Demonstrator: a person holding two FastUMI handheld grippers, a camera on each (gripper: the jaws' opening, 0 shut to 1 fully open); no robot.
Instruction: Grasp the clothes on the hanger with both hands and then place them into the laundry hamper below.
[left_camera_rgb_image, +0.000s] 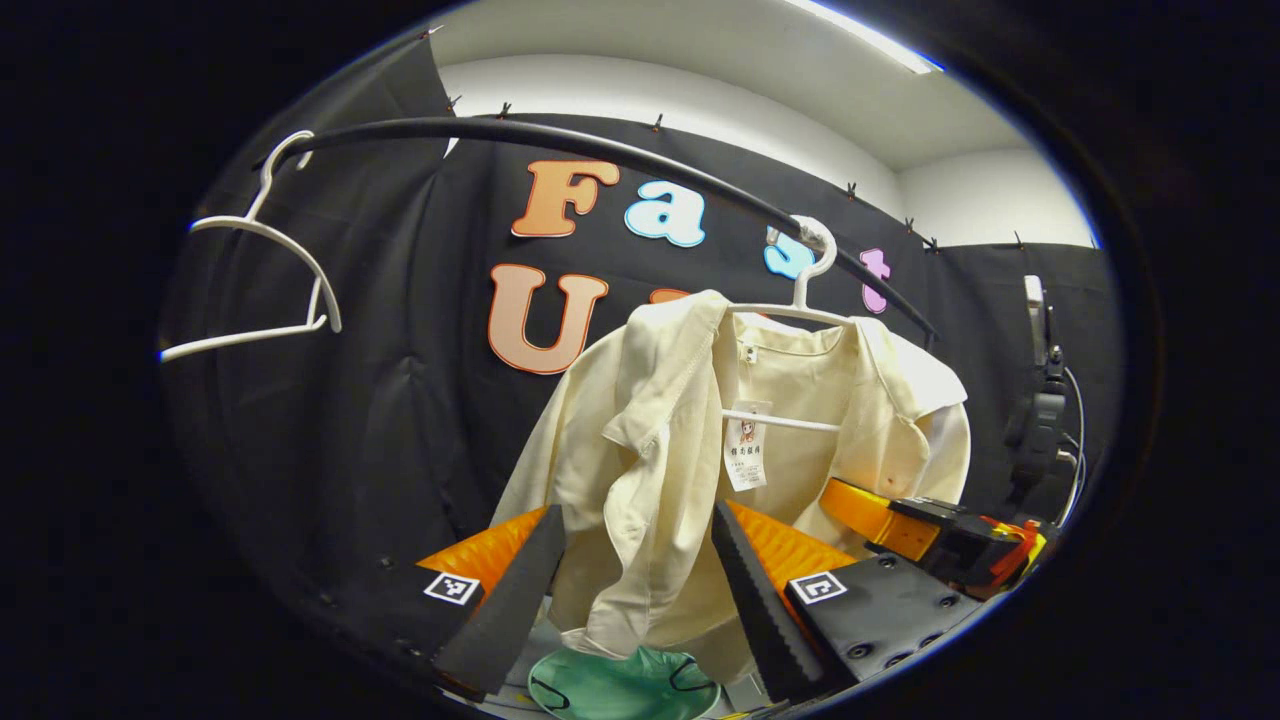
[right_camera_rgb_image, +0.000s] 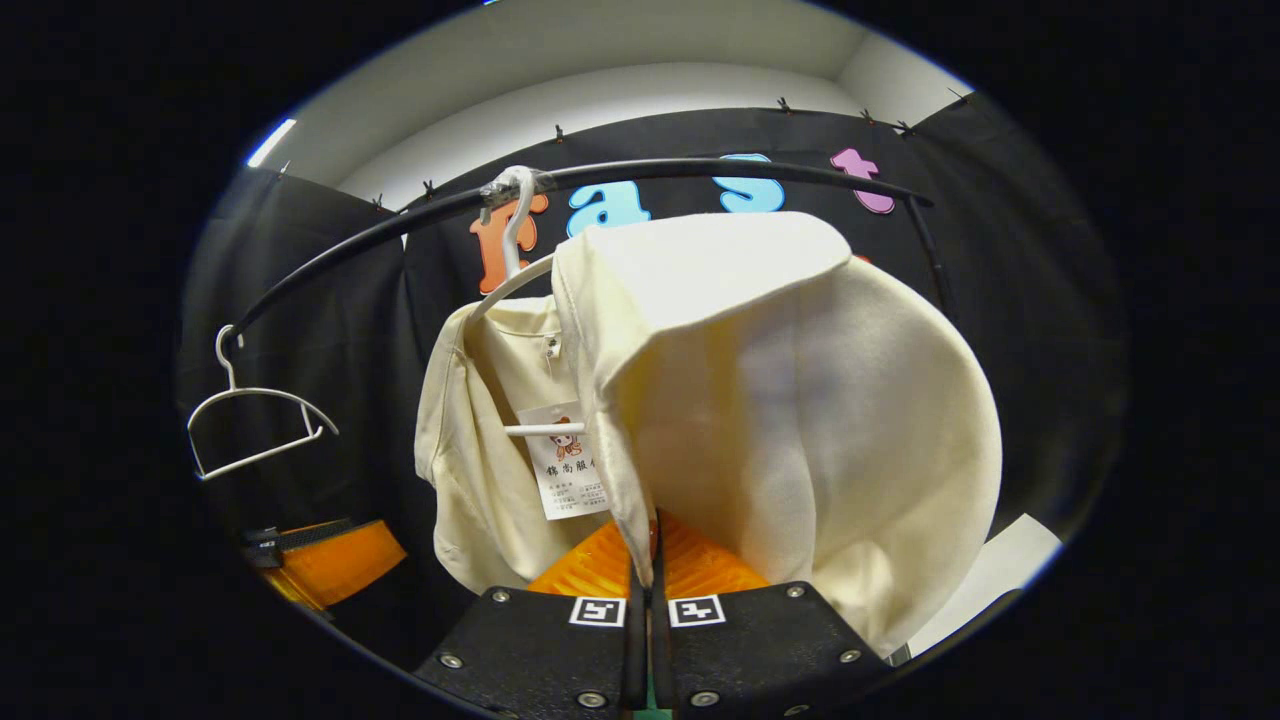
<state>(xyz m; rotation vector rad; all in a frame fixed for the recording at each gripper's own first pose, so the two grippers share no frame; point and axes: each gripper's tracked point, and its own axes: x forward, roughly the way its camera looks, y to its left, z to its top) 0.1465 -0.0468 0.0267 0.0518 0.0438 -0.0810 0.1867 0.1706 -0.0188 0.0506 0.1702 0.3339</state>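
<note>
Left gripper (left_camera_rgb_image: 640, 590) fingers apart around the shirt (left_camera_rgb_image: 700, 440); right gripper (right_camera_rgb_image: 648, 560) fingers apparently clamp its edge.

Two white hangers on one black rail (left_camera_rgb_image: 640, 150): an empty hanger (left_camera_rgb_image: 262, 285) far left of the left gripper (left_camera_rgb_image: 640, 600), a second hanger (left_camera_rgb_image: 800, 310) carrying one cream shirt (left_camera_rgb_image: 650, 460) ahead.

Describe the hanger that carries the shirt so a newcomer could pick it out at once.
Start at the black curved rail running across the booth's dark wall. Two white hangers hook over it; take the white hanger whose hook is wrapped in clear tape, with the cream shirt draped over it. The other hanger, farther along the rail, hangs bare, and only the loaded one has a paper tag dangling at its bar.
</note>
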